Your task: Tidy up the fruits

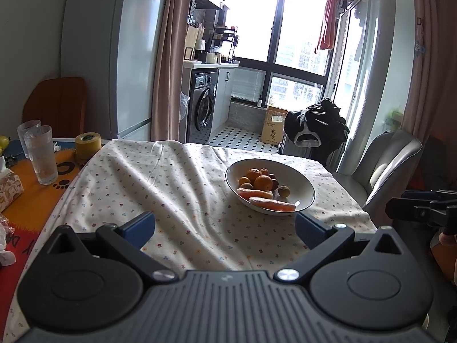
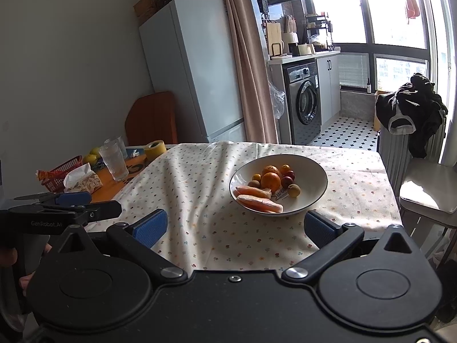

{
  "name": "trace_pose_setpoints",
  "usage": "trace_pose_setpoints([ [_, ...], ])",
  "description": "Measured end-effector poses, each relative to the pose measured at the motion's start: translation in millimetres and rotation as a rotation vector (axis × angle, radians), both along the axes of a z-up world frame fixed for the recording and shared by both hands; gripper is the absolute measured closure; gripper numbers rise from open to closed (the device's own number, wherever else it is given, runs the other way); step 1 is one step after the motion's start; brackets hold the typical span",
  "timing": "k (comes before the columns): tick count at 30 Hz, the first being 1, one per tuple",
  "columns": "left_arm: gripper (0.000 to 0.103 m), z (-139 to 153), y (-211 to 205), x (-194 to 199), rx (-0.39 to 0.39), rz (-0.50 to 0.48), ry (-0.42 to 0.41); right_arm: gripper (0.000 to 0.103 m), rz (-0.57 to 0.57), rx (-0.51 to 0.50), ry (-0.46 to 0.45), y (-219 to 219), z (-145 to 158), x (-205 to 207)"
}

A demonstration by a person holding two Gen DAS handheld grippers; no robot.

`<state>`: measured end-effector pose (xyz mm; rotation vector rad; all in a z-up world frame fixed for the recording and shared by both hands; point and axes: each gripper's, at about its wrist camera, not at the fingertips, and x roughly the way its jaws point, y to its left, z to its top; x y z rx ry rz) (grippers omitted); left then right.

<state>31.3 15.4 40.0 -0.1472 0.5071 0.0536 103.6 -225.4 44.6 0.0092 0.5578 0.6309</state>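
Both grippers are hovering over the near edge of the cloth point(image 1: 171, 183), the left gripper point(image 1: 225, 228) and right gripper point(image 2: 235, 227) each with jaws wide apart, holding nothing. The bowl point(image 2: 311, 171) is sitting right of centre, farther off. Two carrots point(image 2: 258, 203) are lying at its near side, long axes running left-right, with oranges point(image 2: 270, 180) behind them.

This is a lived-in home, a dining corner opening onto a small kitchen. Beyond the bench point(image 2: 200, 188) with its flowered cloth, a white fridge point(image 2: 194, 65) stands to the left of a front-loading washing machine point(image 2: 305, 100) built under a counter crowded with jars and boards. To the right of the washing machine, tall windows point(image 1: 285, 25) rise above a black-and-white tiled floor point(image 2: 345, 131), with laundry point(image 1: 328, 23) hanging overhead.
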Motion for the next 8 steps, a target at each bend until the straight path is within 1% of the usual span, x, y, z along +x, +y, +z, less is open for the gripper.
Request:
trace_pose_setpoints([
  [4,0.000,0.4,-0.5,-0.3,-0.003,-0.006,-0.003,0.000,0.000,0.001,-0.002,0.8,-0.9,-0.3],
  [8,0.000,-4.6,-0.2,4.1,-0.007,-0.015,0.012,0.000,0.002,-0.011,0.006,3.9,-5.3,2.5],
])
